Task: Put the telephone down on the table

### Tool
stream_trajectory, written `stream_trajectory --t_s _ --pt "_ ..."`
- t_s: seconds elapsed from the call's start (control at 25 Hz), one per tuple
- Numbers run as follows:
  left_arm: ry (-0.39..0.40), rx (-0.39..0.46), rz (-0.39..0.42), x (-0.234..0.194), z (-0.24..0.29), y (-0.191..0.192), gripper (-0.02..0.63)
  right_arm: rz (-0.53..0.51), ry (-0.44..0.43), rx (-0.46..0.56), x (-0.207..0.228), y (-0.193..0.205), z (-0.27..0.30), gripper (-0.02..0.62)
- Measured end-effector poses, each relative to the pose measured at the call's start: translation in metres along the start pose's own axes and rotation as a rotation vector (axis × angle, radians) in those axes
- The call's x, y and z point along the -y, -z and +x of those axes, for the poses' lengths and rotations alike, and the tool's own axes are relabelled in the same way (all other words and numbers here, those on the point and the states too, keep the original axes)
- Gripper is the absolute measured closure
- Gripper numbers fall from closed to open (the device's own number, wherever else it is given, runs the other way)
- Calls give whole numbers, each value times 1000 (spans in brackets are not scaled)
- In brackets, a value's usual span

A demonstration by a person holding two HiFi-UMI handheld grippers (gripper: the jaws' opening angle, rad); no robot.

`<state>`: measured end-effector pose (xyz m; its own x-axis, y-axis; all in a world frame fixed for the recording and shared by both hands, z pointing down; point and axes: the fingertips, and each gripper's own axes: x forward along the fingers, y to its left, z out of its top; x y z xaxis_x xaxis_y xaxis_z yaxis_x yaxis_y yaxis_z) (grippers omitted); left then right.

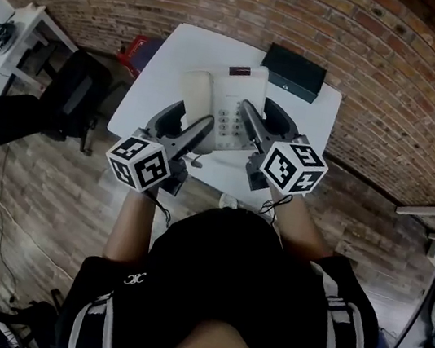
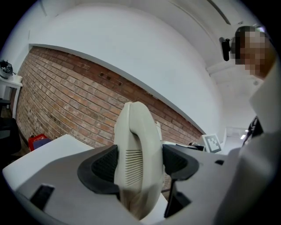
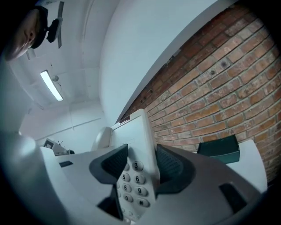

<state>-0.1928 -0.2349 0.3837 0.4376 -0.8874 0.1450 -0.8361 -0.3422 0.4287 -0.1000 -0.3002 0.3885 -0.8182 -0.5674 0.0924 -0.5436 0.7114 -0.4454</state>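
Note:
A cream desk telephone with a grey keypad is held over the white table, near edge towards me. My left gripper is shut on its handset, which fills the gap between the black pads in the left gripper view. My right gripper is shut on the keypad side of the body, with the number keys showing between its jaws. Both gripper views look up at the brick wall and ceiling. I cannot tell whether the phone's underside touches the table.
A dark green box lies at the table's far right corner, also visible as the dark box. A red item and a black chair stand left of the table. A brick wall runs behind.

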Motion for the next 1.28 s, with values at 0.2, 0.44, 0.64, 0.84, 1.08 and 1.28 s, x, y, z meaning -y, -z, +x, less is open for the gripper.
stream_trajectory --t_s 0.2,0.44,0.64,0.84,1.08,1.28 --pt "3 -60 -54 -20 37 16 287 34 37 -52 40 10 16 410" --pt "43 -191 -132 -43 77 53 288 114 136 -127 87 42 23 410" --pt "95 -305 -162 -58 108 78 288 198 228 -148 122 65 24 410" --pt "161 -421 -210 -71 141 110 290 302 340 -153 159 92 17 416" --pt "214 -539 -237 -80 168 146 290 378 451 -164 191 122 6 416" --pt "243 -642 -268 -85 184 179 290 430 512 -193 214 152 -1 416"
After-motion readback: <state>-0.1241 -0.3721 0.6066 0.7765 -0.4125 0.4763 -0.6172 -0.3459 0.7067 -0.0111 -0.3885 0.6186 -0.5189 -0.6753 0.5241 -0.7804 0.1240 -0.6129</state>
